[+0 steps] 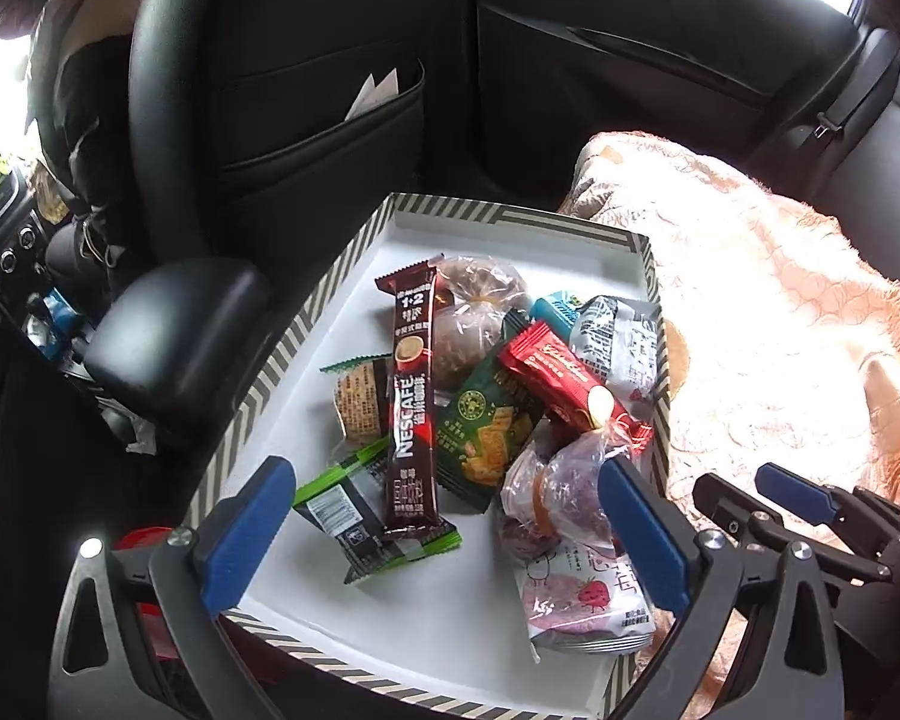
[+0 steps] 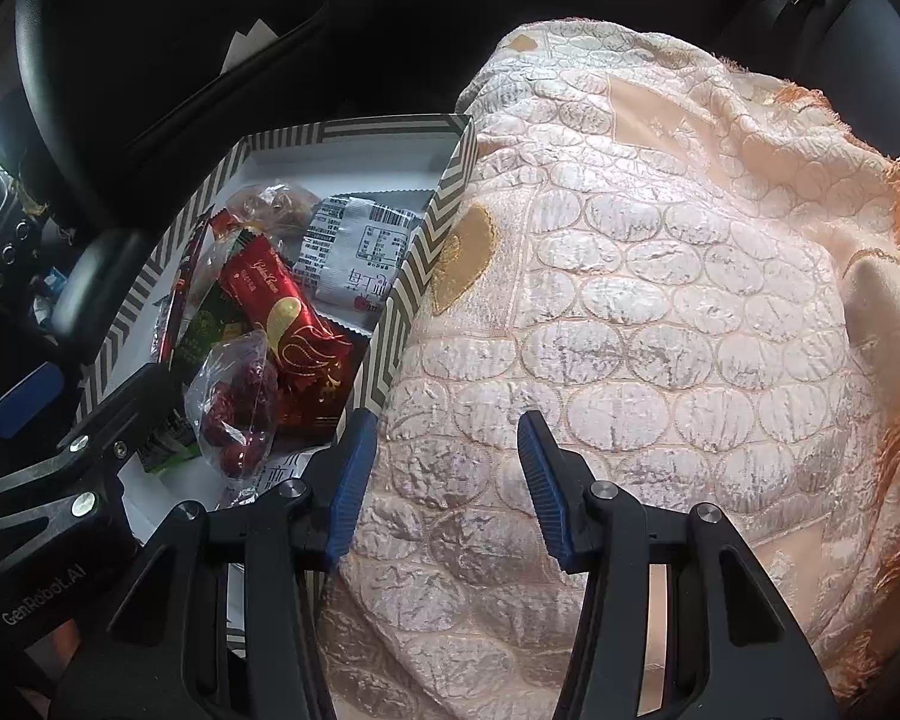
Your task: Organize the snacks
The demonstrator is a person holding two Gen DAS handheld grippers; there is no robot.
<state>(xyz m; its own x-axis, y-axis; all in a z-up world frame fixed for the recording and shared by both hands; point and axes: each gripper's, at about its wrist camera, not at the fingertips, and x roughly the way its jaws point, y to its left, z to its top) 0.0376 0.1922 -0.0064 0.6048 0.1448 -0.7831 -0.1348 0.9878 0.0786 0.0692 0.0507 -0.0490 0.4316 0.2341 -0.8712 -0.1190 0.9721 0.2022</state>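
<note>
From my remote station I note a striped tray point(image 1: 306, 324) with a white floor sitting on the back seat of a car, its right wall touching a peach quilted blanket point(image 2: 660, 300) that covers the seat. All the snacks lie inside this tray, piled toward its right half. A Nescafé coffee stick point(image 1: 411, 396) lies lengthwise across a green-edged dark wafer packet point(image 1: 360, 522) and beside a green cracker pouch point(image 1: 486, 432). A red foil bar point(image 1: 570, 390) rests on top of the pouch, and a clear bag of red dates point(image 1: 552, 498) sits against the near right wall, above a white strawberry-print packet point(image 1: 582, 600). A grey-white printed packet point(image 1: 618, 336) and a brown bun in clear wrap point(image 1: 474, 312) occupy the far part. My left gripper point(image 1: 444, 522) hangs over the near end of the tray, jaws spread wide, straddling the wafer packet and the date bag; the pads press on nothing that I can confirm, and it holds nothing. My right gripper point(image 2: 444, 480) is outside the tray, over the blanket just beside the tray's right wall, jaws partly apart with only blanket showing between them, gripping nothing. A black centre armrest point(image 1: 174, 330) stands left of the tray.
</note>
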